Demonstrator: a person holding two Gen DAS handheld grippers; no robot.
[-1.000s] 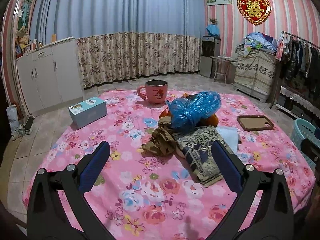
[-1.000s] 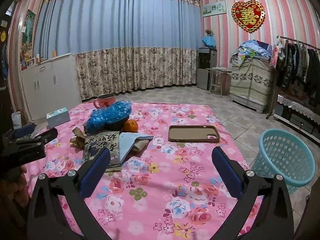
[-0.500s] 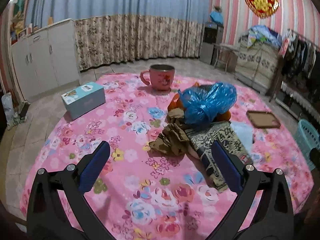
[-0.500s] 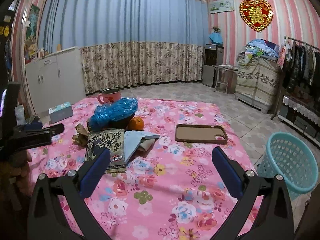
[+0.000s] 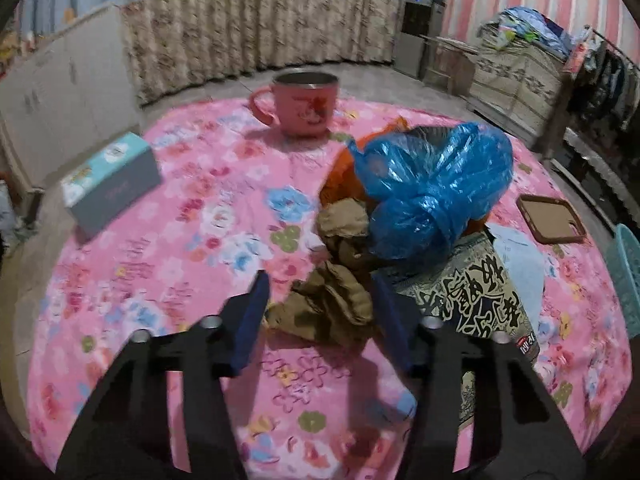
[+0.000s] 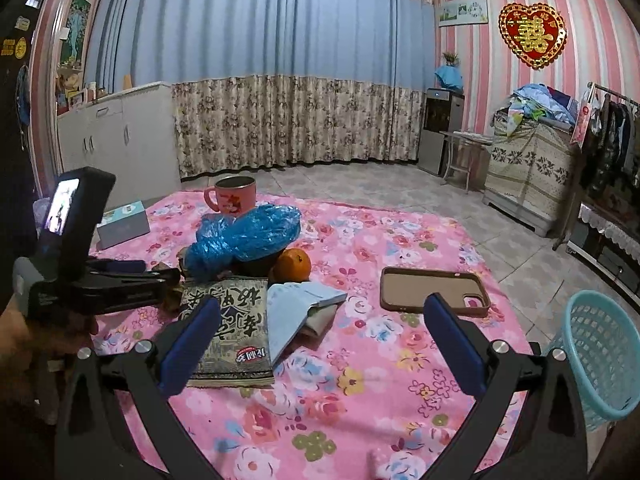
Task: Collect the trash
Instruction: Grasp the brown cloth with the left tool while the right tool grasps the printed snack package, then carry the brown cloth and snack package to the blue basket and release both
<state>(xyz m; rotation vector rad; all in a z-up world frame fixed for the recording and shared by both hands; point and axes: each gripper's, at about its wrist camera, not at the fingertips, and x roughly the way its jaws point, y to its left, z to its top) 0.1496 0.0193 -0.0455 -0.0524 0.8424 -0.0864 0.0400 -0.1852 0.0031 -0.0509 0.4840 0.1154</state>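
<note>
Crumpled brown paper bracketed by the closing left gripper, near side of the blue bag.

The pink flowered table (image 5: 168, 264) is seen with the blue plastic bag (image 5: 432, 184) as landmark; the teal basket (image 6: 600, 352) stands on the floor well off to the bag's right. The crumpled brown paper (image 5: 328, 304) lies just in front of the bag, long axis running across between the jaws. The left gripper (image 5: 320, 300) is the nearer one, its jaws closing around the paper, contact not yet confirmed. The right gripper (image 6: 320, 340) is held apart and empty, over the printed packet (image 6: 228, 332).
</note>
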